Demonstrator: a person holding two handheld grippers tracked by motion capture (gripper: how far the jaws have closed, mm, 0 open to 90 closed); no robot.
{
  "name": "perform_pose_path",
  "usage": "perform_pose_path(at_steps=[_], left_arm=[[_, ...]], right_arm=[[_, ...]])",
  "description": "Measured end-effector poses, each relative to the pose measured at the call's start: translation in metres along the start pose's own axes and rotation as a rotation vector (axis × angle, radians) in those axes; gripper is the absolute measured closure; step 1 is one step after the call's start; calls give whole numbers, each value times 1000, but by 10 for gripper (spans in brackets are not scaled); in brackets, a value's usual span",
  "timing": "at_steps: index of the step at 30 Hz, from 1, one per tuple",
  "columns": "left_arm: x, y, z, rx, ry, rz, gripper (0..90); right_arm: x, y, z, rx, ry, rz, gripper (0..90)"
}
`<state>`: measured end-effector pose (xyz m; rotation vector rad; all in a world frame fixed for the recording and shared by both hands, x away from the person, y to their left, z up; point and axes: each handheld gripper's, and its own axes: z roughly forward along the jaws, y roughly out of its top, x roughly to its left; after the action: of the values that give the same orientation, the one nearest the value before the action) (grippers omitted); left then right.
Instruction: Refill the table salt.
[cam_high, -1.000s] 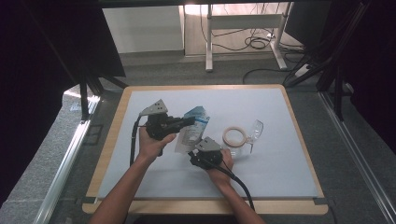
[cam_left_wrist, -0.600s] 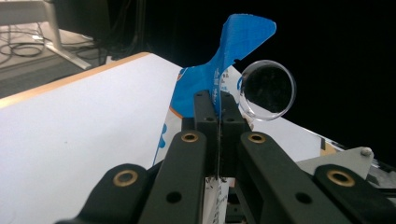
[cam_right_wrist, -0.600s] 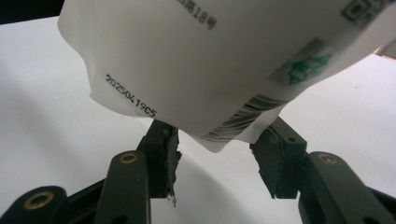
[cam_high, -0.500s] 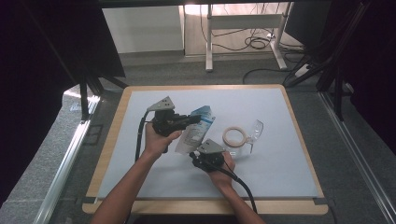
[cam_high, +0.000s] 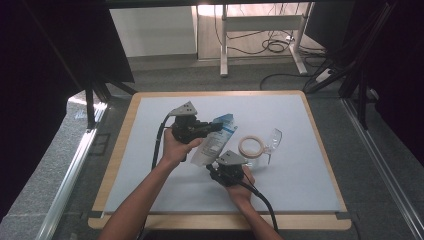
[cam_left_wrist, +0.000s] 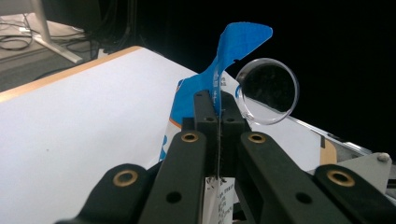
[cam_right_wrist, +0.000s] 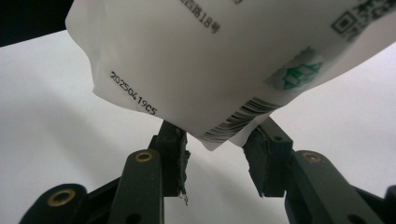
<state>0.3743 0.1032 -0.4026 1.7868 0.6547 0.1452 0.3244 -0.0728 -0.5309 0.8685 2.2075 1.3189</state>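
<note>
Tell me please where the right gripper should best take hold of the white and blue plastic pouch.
Grip the white and blue plastic pouch at its bottom corner, coming from below. The left gripper pinches its top edge, so it hangs with that thin flat corner between the open jaws of the right gripper, which have just been closing.

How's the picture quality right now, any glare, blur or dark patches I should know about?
High view: even light on the white table mat, bright glare on the floor at the top, dark flanks. Left gripper view: the blue-and-white plastic pouch is sharp, the backdrop black, the near jaws soft. Right gripper view: the pouch's print is readable, mild blur at the edges, soft shadow underneath.
</note>
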Motion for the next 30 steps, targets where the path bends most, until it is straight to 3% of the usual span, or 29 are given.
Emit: perform_pose_path(at_steps=[9, 30], left_arm=[[0, 2, 6, 18, 1, 4, 900], [-6, 4, 25, 58, -16, 15, 900]], right_arm=[[2, -3, -6, 3, 8, 9, 628], [3, -11, -14, -18, 26, 82, 641]])
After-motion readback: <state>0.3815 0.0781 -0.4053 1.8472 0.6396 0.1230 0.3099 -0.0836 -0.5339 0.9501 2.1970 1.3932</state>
